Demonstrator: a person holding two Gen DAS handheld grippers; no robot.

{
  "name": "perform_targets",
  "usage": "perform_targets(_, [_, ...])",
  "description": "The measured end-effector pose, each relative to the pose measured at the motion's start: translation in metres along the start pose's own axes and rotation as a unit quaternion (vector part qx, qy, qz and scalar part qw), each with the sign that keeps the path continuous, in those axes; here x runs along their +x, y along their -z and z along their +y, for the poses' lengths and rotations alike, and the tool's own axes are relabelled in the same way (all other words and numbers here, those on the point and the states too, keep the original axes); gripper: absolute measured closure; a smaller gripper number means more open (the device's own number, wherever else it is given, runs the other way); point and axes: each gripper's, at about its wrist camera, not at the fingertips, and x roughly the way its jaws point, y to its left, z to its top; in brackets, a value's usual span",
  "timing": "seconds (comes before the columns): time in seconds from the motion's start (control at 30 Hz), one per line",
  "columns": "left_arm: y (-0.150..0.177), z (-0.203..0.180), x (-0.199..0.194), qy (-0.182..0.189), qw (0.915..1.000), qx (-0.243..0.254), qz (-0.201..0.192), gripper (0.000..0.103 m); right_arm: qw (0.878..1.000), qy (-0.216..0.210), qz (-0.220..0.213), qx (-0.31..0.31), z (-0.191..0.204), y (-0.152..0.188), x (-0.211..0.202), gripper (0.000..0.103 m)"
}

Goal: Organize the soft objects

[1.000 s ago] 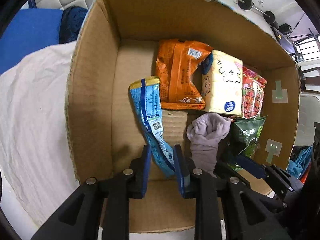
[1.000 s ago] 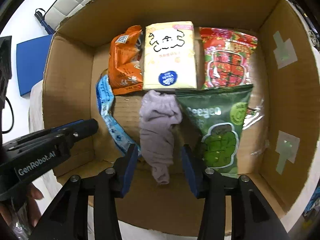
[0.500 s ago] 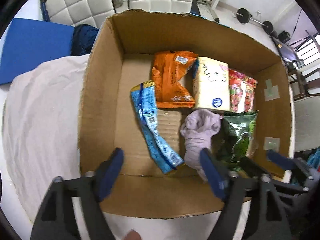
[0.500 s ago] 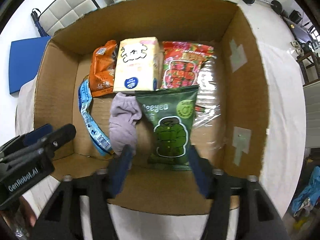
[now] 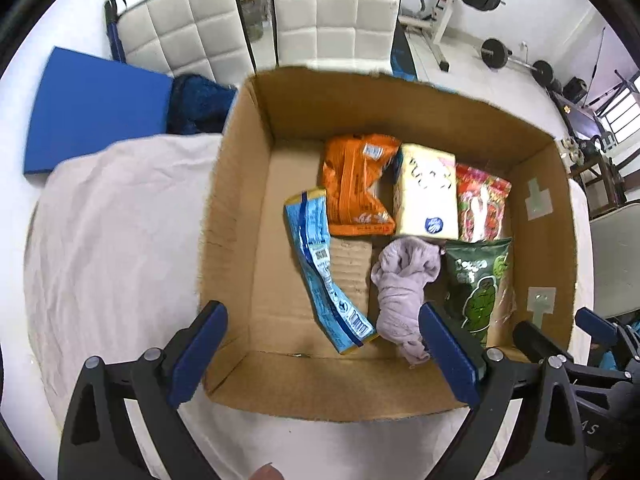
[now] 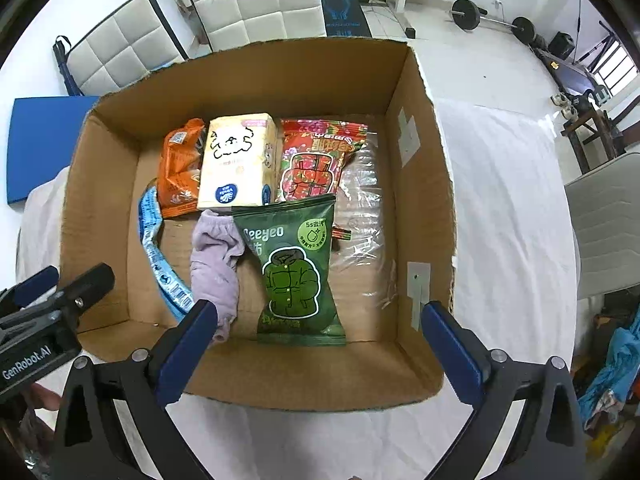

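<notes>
An open cardboard box [image 5: 236,216] [image 6: 420,208] sits on a white cloth. Inside lie a blue packet [image 5: 324,280] [image 6: 156,256], an orange packet [image 5: 354,184] [image 6: 180,168], a cream tissue pack [image 5: 426,196] [image 6: 238,164], a red packet [image 5: 482,208] [image 6: 316,160], a green packet [image 5: 478,280] [image 6: 296,272] and a lilac cloth [image 5: 402,292] [image 6: 216,264]. My left gripper [image 5: 324,354] is open and empty above the box's near wall. My right gripper [image 6: 316,350] is open and empty above the near wall too.
The white cloth [image 5: 112,240] [image 6: 508,208] covers the surface around the box. A blue pad [image 5: 96,108] lies at the far left, white padded chairs [image 5: 336,12] stand behind, and gym weights [image 6: 496,20] lie on the floor at the far right.
My left gripper let go of the blue packet and opened wide. My right gripper opened off the lilac cloth. Both pulled back and up from the box.
</notes>
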Motion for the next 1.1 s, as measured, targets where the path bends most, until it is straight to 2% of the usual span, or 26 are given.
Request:
perform_targets(0.17, [0.007,-0.005,-0.041,0.010,0.9991,0.006,-0.040,0.004,1.000,-0.002,-0.014,-0.001,-0.003,0.010,-0.022,0.000])
perform_targets(0.2, [0.010,-0.007,-0.054,0.015,0.9984,0.008,-0.053,0.000,1.000,-0.001,-0.018,-0.001,-0.005,0.012,-0.027,0.000])
perform_targets(0.3, [0.023,-0.011,-0.085,0.018,0.9965,0.015,-0.080,0.000,0.999,-0.005,-0.040,-0.001,-0.010,0.023,-0.052,0.000])
perform_targets(0.5, [0.059,-0.024,-0.148,-0.009,0.9915,0.035,-0.125,0.000,0.997,-0.016,-0.078,0.004,-0.029,0.061,-0.112,0.000])
perform_targets(0.77, [0.118,-0.035,-0.230,0.003,0.9873,0.034,-0.155,0.000,0.991,-0.027,-0.128,0.004,-0.054,0.126,-0.212,0.000])
perform_targets(0.97, [0.143,-0.032,-0.274,0.018,0.9857,0.014,-0.167,0.000,0.986,-0.029,-0.162,-0.007,-0.060,0.167,-0.278,0.000])
perform_targets(1.1, [0.153,-0.032,-0.293,0.006,0.9837,0.008,-0.180,0.000,0.984,-0.041,-0.171,-0.010,-0.060,0.187,-0.307,0.000])
